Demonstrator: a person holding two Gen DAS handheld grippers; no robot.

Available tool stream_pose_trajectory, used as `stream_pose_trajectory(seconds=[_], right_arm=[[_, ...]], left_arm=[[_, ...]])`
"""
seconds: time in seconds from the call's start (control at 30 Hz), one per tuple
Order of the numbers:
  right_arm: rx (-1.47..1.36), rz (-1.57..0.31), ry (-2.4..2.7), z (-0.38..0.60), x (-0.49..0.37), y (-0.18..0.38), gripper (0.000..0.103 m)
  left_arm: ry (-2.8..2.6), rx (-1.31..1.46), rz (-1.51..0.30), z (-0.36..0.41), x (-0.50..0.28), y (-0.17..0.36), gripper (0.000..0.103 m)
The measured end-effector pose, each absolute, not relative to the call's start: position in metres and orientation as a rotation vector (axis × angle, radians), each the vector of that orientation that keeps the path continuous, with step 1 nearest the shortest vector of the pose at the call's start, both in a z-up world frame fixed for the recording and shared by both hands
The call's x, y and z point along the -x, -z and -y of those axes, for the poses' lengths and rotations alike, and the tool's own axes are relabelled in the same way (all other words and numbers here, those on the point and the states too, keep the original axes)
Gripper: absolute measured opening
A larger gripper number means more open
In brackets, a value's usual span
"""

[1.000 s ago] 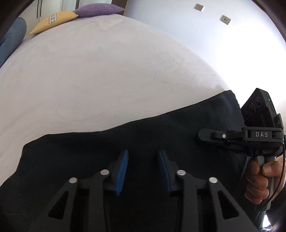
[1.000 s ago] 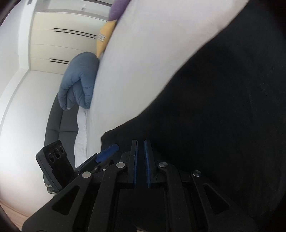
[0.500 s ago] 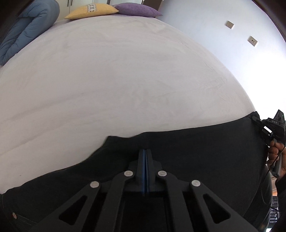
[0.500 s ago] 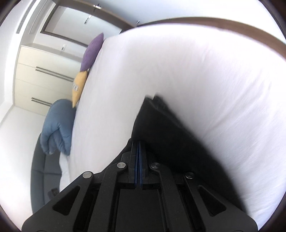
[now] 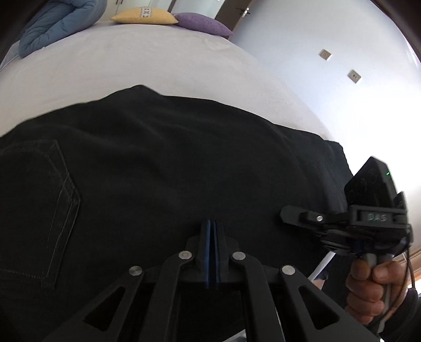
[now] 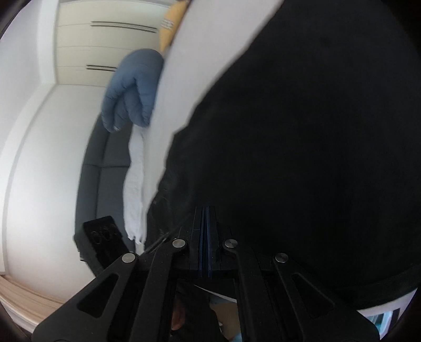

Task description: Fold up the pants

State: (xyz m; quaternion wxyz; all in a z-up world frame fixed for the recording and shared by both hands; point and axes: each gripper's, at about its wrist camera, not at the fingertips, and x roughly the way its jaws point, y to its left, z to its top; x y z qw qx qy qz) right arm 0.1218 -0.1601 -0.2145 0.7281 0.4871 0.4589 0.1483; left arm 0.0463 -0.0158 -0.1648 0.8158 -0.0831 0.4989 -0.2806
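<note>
Black pants (image 5: 171,163) lie spread across the white bed (image 5: 131,60), a back pocket with stitching (image 5: 39,205) showing at the left. My left gripper (image 5: 211,226) is shut with its blue pads together at the near edge of the pants; whether cloth is pinched between them I cannot tell. My right gripper (image 5: 286,214) shows at the right of the left wrist view, held in a hand over the pants. In the right wrist view the right gripper (image 6: 206,213) is shut over the black pants (image 6: 302,131). The left gripper's camera housing (image 6: 100,239) shows at the lower left.
A blue duvet (image 5: 50,23), a yellow cushion (image 5: 144,17) and a purple cushion (image 5: 202,23) lie at the far end of the bed. A wall with two sockets (image 5: 354,76) stands at the right. A wardrobe (image 6: 105,44) and a dark sofa (image 6: 105,163) stand beside the bed.
The left gripper shut between the first and second frames. Both grippers rose toward the far side of the bed with cloth, then came back low over the pants, which now fill more of both views.
</note>
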Motion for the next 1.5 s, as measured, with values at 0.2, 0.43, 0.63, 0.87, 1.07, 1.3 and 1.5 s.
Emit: stream_pose_trajectory(seconds=[0.2,0.43,0.63,0.87,1.07,1.3,1.5], right_arm=[[-1.125,-0.865,-0.163,0.243,-0.106,0.227,0.000],[-1.205,-0.701,0.096,0.375,-0.051,0.219,0.000],[-1.236,-0.638,0.204,0.434,-0.029,0.219,0.000],[-1.240,-0.593,0.233,0.406,-0.058,0.194,0.000],[-1.171,-0.701,-0.122,0.306,-0.131,0.169,0.000],[-1.053,-0.959,-0.465,0.146,-0.252,0.194,0.000],[-1.101,-1.013,-0.363,0.146,-0.266,0.256,0.000]], left_arm=[[0.558,0.286,-1.048,-0.042,-0.050,0.174,0.002],[0.554,0.239,-1.035,-0.092,-0.061,0.173,0.004],[0.468,0.361,-1.035,-0.176,-0.073,0.177,0.004],[0.218,0.334,-0.981,-0.251,-0.085,0.145,0.003],[0.455,0.384,-0.902,-0.158,-0.110,0.113,0.030],[0.655,0.236,-1.059,-0.022,-0.168,0.157,0.030],[0.576,0.340,-1.084,-0.048,-0.216,0.186,0.006]])
